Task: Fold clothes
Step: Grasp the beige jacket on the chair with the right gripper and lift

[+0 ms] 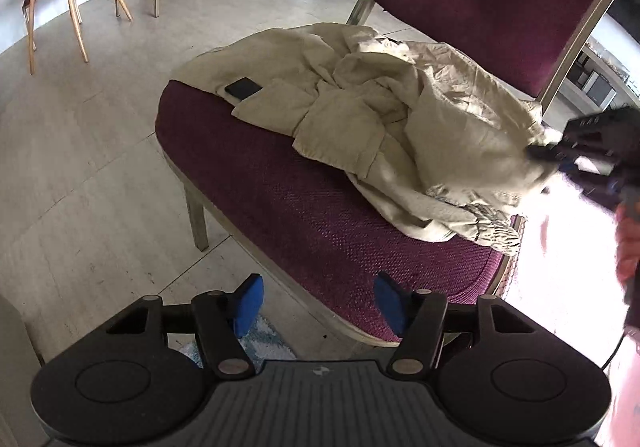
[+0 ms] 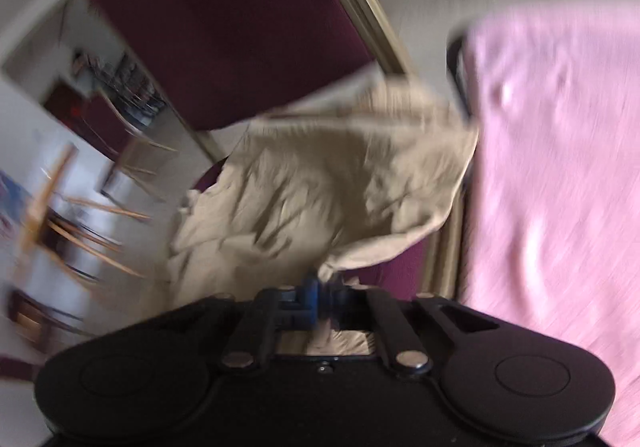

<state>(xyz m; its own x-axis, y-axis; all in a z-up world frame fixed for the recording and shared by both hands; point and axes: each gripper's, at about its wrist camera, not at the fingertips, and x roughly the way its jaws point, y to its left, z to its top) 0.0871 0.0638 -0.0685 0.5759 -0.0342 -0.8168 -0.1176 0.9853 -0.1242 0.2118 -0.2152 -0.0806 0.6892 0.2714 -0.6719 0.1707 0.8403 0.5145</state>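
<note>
While right gripper [image 2: 320, 297] pinches crumpled beige cotton garment [image 1: 400, 119] at its right edge, left gripper [image 1: 318, 303], half-open and empty, hangs nearer the front hem.

Left wrist view looks down across the chair seat [image 1: 304, 215] from its front edge; right wrist view, close and blurred, faces the same beige garment [image 1: 400, 115] from its 3 o'clock side.

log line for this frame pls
right gripper: shut on beige garment edge | left gripper: open, nothing held | garment crumpled on maroon chair
</note>
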